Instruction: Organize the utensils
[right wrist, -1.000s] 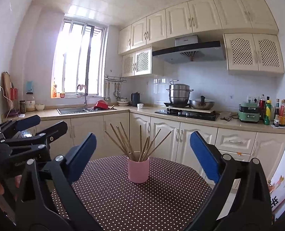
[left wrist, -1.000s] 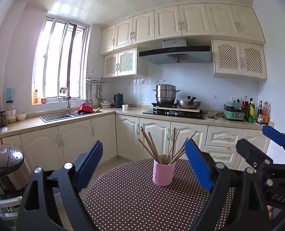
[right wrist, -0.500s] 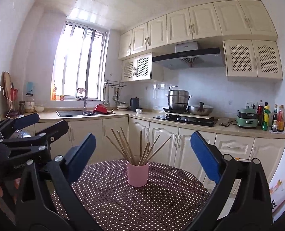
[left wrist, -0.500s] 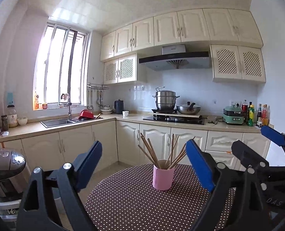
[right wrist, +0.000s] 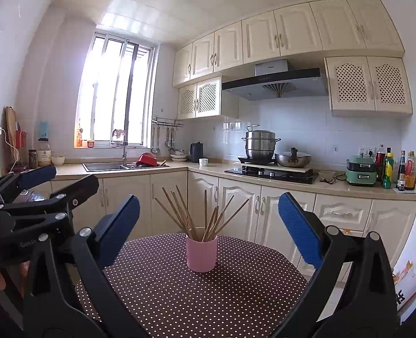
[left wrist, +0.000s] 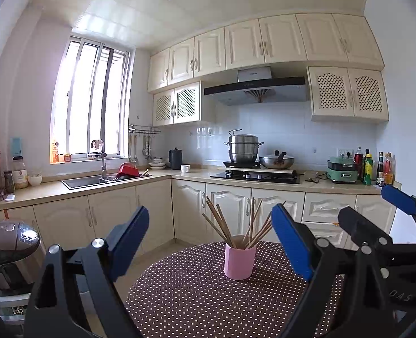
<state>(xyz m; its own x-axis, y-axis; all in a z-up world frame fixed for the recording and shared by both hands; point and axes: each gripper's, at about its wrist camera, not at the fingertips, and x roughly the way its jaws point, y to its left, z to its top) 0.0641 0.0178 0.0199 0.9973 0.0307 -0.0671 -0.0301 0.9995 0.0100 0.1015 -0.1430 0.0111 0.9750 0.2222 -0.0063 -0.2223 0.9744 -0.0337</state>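
A pink cup (left wrist: 239,261) stands upright on a round table with a brown polka-dot cloth (left wrist: 196,304). Several wooden chopsticks (left wrist: 222,225) fan out of it. The cup (right wrist: 201,253) and chopsticks (right wrist: 205,217) also show in the right wrist view on the same table (right wrist: 196,301). My left gripper (left wrist: 209,242) is open and empty, held back from the cup above the table. My right gripper (right wrist: 208,228) is open and empty, also short of the cup. The right gripper (left wrist: 377,214) shows at the right of the left wrist view. The left gripper (right wrist: 58,180) shows at the left of the right wrist view.
A kitchen counter (left wrist: 75,187) with a sink, a stove with pots (left wrist: 243,152) and bottles runs behind the table. A rice cooker (left wrist: 8,248) stands low at the left. White base cabinets (right wrist: 236,205) lie beyond the table's far edge.
Both views have tilted upward a little, so the cup and table sit lower in frame. Both grippers stay open and the cup has not moved.
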